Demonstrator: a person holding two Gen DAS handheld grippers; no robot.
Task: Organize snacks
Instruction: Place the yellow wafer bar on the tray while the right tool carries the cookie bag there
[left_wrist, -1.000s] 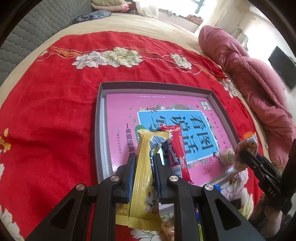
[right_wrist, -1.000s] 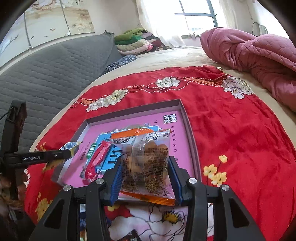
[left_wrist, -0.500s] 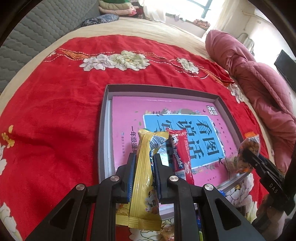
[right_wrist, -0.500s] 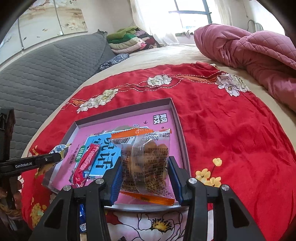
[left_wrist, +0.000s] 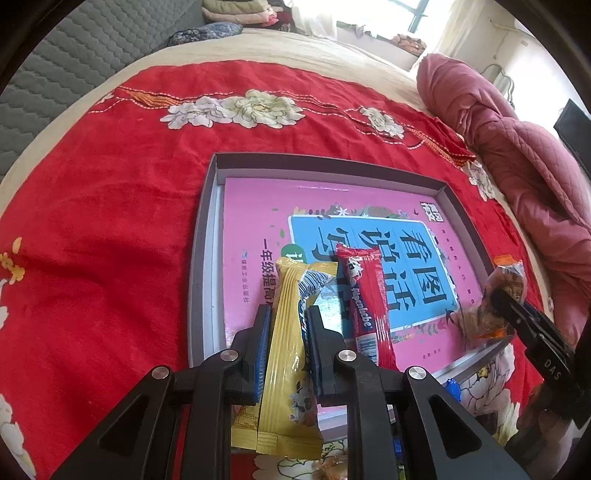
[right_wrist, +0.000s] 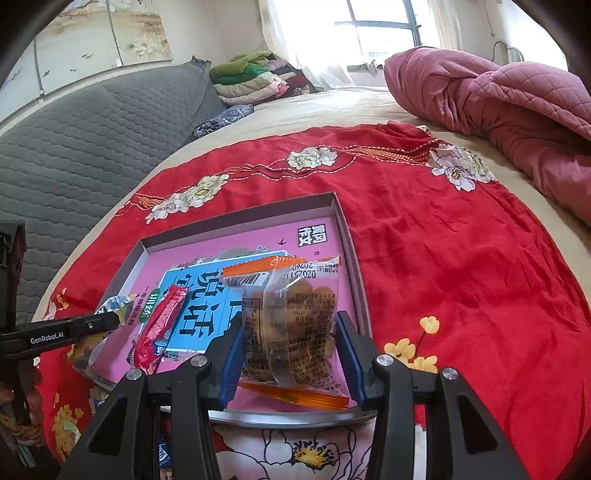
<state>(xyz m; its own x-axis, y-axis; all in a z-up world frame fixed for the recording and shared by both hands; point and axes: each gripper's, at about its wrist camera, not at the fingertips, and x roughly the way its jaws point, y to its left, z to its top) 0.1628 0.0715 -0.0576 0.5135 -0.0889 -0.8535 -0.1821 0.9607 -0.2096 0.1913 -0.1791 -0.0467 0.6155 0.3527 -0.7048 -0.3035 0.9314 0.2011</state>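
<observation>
The left tongs (left_wrist: 286, 325) are clamped on a long yellow snack packet (left_wrist: 286, 369), held over the near edge of a grey tray (left_wrist: 199, 258); the right tongs (right_wrist: 290, 354) are clamped on a clear biscuit bag (right_wrist: 295, 325) with orange ends and printed digits, over the tray's near right part. In the tray a red bar (left_wrist: 367, 302) reading "Alpenliebe" lies on a pink book (left_wrist: 251, 214) with large Chinese characters; the left tongs' arm reads "GenRobot.AI", and the tray sits on a red floral blanket (left_wrist: 110, 221) on the bed.
</observation>
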